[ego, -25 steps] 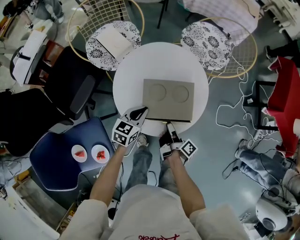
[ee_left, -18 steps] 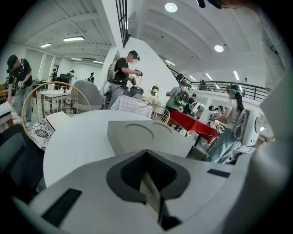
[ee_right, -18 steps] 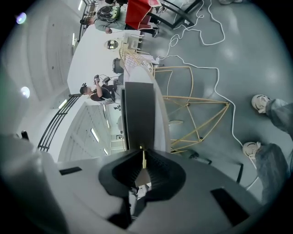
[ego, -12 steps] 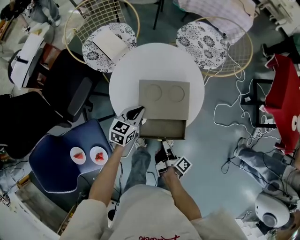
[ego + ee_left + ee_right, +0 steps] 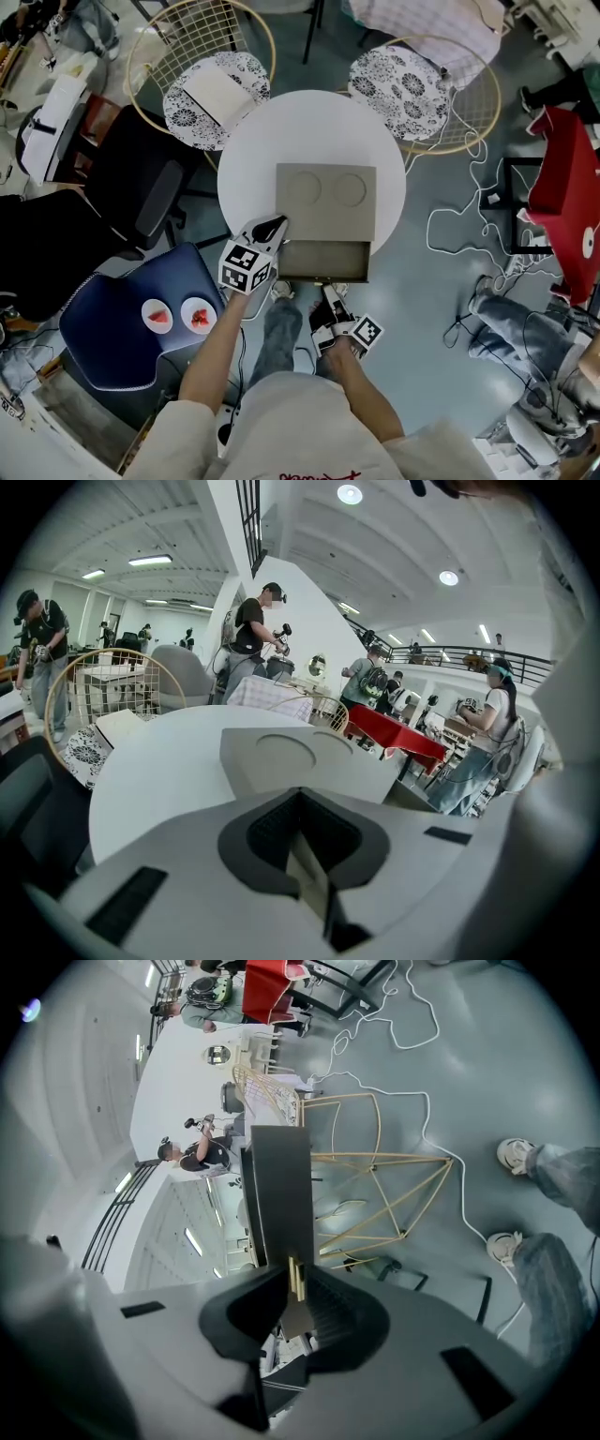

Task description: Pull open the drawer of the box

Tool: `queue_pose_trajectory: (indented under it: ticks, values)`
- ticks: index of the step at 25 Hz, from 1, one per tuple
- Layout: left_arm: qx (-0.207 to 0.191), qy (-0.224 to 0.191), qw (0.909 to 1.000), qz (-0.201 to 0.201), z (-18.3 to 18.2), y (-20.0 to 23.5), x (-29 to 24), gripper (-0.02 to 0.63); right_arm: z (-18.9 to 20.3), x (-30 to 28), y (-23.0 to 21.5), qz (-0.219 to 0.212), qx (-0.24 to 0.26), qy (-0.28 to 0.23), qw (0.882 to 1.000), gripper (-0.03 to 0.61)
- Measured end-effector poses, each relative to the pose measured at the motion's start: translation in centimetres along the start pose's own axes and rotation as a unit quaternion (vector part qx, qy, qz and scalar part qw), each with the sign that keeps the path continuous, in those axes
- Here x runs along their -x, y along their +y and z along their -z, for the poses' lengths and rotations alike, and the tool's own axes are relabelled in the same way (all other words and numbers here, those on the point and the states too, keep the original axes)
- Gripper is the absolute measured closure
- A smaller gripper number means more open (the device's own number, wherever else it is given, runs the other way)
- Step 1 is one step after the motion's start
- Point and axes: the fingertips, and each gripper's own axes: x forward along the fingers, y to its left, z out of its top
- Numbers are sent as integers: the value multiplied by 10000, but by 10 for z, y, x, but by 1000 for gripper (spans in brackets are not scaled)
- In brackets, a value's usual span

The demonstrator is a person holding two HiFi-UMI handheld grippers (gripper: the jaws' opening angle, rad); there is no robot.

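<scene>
A grey-brown box (image 5: 326, 199) with two round dents on top lies on the round white table (image 5: 253, 159). Its drawer (image 5: 323, 261) is pulled out past the table's near edge. My right gripper (image 5: 328, 291) is shut on the small pull tab (image 5: 296, 1279) at the middle of the drawer front (image 5: 281, 1194). My left gripper (image 5: 275, 226) is shut with nothing in it, its tips against the box's near left corner. In the left gripper view the box (image 5: 309, 761) lies just past the tips of that gripper (image 5: 302, 836).
Two wire chairs with patterned cushions (image 5: 216, 84) (image 5: 403, 80) stand behind the table. A black office chair (image 5: 141, 197) and a blue seat with two small plates (image 5: 141, 319) are at the left. Cables (image 5: 459, 225) lie on the floor at the right, near a red cloth (image 5: 562, 206).
The drawer has slid out toward me with my right gripper shut on its tab. Over the last half second it has barely moved. The left gripper stays at the box corner.
</scene>
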Motion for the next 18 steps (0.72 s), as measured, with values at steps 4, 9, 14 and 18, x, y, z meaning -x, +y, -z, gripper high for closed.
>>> queue_pose_trajectory:
  ticks: [4, 9, 14, 18]
  values:
    - [-10, 12, 10000, -15, 1, 0, 0, 603, 9, 8, -5, -87, -144, 157, 9997, 471]
    - [15, 25, 10000, -42, 0, 1, -1, 603, 11, 23, -10, 61, -145, 141, 9998, 472]
    - [-60, 112, 9999, -35, 2, 0, 0, 603, 5, 33, -6, 104, 14, -30, 9999, 563]
    - [-120, 126, 9998, -23, -3, -9, 3, 602, -13, 35, 12, -78, 79, -234, 9997, 563]
